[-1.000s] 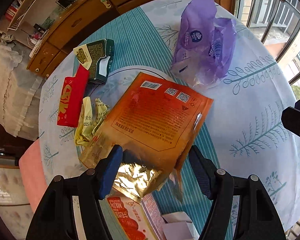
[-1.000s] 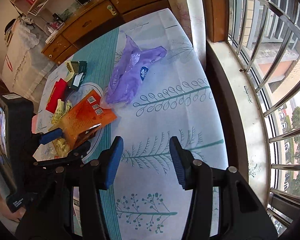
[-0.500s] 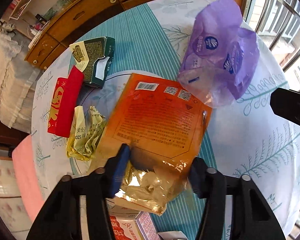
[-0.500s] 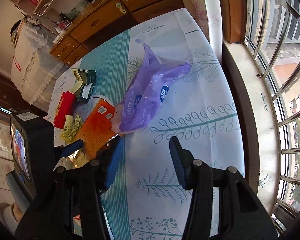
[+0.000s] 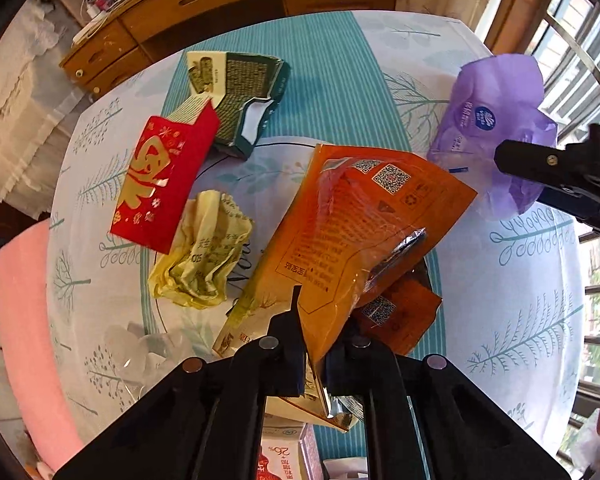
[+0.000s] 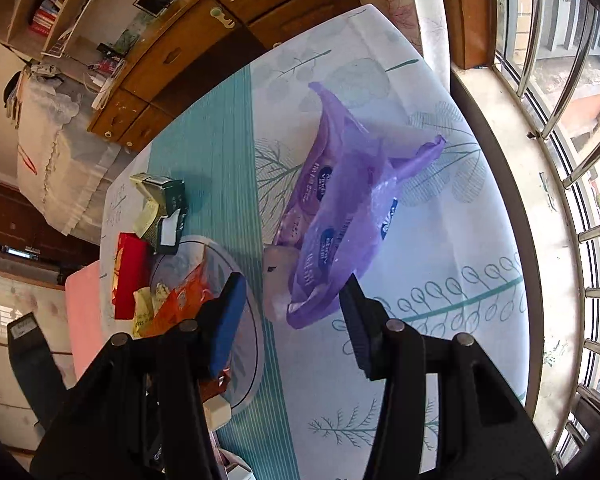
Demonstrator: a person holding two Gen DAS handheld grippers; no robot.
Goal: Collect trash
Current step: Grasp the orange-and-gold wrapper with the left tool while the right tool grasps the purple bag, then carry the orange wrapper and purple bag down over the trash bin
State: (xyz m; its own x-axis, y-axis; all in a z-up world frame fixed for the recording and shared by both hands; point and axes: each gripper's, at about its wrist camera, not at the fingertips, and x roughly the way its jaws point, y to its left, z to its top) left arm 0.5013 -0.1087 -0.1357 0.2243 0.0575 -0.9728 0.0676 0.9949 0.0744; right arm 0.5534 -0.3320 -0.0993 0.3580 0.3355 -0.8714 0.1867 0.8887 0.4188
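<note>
Left gripper (image 5: 314, 344) clamped on orange pouch (image 5: 352, 236)

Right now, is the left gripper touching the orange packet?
Touching. In the left wrist view the left gripper is clamped shut on the orange packet's lower edge.

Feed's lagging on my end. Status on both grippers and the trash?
Left gripper just closed, shut on orange pouch. Right gripper open, its jaws at the near end of purple bag, not gripping. Red packet, yellow wrapper on table, nothing blocking.
</note>
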